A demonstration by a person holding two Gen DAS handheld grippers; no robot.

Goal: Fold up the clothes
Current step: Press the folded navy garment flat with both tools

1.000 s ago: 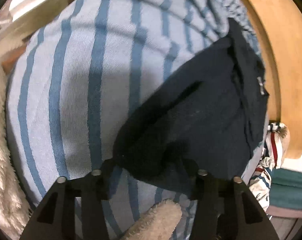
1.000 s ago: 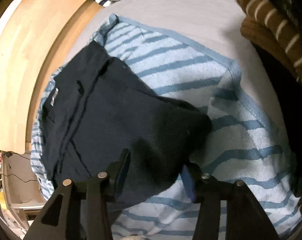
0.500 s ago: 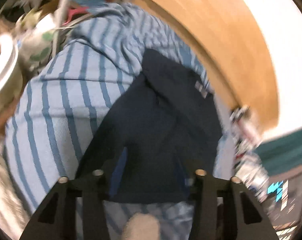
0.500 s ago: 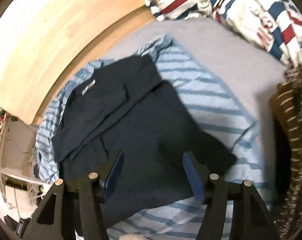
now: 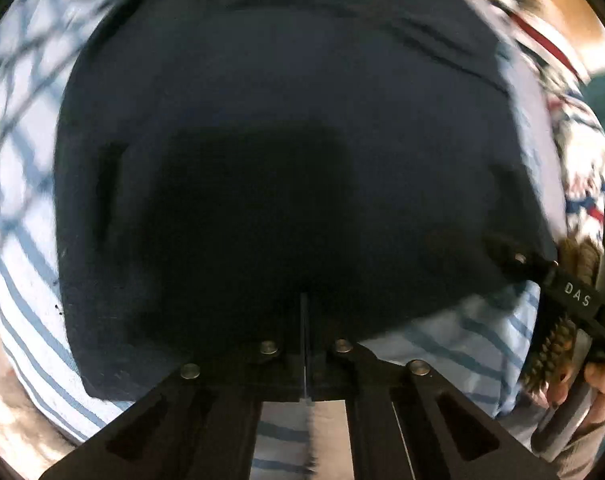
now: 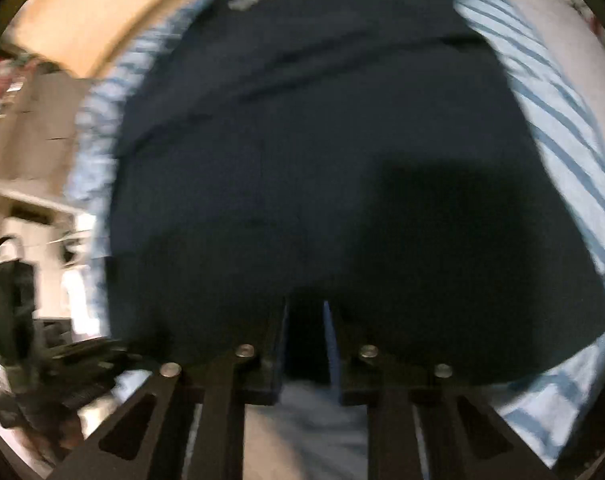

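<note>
A dark navy garment (image 5: 282,120) lies spread flat on a blue-striped white towel (image 5: 26,280) and fills both views. My left gripper (image 5: 304,312) points down at the garment's near edge, jaws shut together with the hem pinched between them. My right gripper (image 6: 305,328) is at the same edge further along. Its jaws are closing, and dark fabric of the navy garment (image 6: 302,140) fills the narrow gap between the blue pads (image 6: 329,340). In the left wrist view the right gripper (image 5: 502,248) shows at the garment's right corner, held by a hand (image 5: 598,380). The striped towel (image 6: 562,120) shows around the garment.
A wooden board (image 6: 82,12) runs along the far side of the towel. A red, white and blue patterned pillow (image 5: 574,140) lies to the right. Blurred shelves and clutter (image 6: 30,140) stand beyond the towel's left edge, with a dark corded object (image 6: 10,280).
Both grippers have rolled and dropped in close to the garment's near edge, which now fills the views. Their jaws, wide apart before, have come together on the fabric.
</note>
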